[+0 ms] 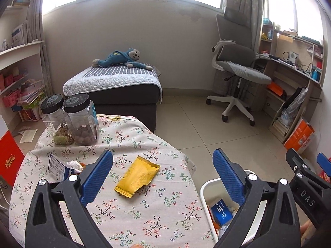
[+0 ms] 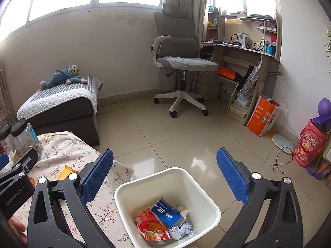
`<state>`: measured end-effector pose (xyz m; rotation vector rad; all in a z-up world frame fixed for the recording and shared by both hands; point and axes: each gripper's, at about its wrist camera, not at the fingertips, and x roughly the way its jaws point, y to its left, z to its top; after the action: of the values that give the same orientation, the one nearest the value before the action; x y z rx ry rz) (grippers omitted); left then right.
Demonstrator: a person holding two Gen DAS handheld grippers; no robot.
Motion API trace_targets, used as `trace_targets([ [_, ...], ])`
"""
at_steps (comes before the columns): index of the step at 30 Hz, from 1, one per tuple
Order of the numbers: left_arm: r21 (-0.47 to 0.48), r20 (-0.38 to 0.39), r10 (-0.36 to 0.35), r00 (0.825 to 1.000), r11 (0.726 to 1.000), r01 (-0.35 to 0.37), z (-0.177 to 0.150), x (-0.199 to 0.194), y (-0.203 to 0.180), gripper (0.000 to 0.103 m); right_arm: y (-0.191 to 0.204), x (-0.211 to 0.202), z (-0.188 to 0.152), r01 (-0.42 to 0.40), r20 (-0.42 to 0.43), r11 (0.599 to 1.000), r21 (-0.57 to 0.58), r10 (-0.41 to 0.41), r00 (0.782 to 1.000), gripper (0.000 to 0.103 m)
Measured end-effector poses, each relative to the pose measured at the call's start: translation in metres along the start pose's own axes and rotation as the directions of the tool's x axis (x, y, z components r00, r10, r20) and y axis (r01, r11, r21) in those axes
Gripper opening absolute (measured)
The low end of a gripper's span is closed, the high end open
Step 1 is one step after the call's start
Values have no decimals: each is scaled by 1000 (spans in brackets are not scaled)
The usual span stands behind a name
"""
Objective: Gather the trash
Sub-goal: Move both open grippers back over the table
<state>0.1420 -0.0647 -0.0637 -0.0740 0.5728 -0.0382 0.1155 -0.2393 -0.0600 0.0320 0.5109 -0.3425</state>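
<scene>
A yellow snack wrapper (image 1: 137, 176) lies on the floral tablecloth (image 1: 132, 212), just ahead of and between my left gripper's open fingers. My left gripper (image 1: 163, 175) is open and empty above the table. A blue-and-white carton and crumpled paper (image 1: 62, 168) lie at the table's left. The white trash bin (image 2: 198, 184) stands on the floor beside the table, holding a blue box (image 2: 167, 215), a red packet and tissue. My right gripper (image 2: 165, 175) is open and empty above the bin. The bin's rim also shows in the left wrist view (image 1: 204, 194).
Two black-lidded plastic jars (image 1: 80, 119) stand at the table's far left. A dark ottoman with a toy monkey (image 1: 122, 60) is behind the table. An office chair (image 2: 178, 62), a desk and an orange bag (image 2: 262, 117) line the far wall across tiled floor.
</scene>
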Motion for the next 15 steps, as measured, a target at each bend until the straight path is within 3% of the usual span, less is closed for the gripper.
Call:
trace_targets([
  [15, -96, -51, 144, 988, 984, -148, -5, 6, 110, 94, 106, 2, -7, -153, -37, 983, -96, 150, 988, 96],
])
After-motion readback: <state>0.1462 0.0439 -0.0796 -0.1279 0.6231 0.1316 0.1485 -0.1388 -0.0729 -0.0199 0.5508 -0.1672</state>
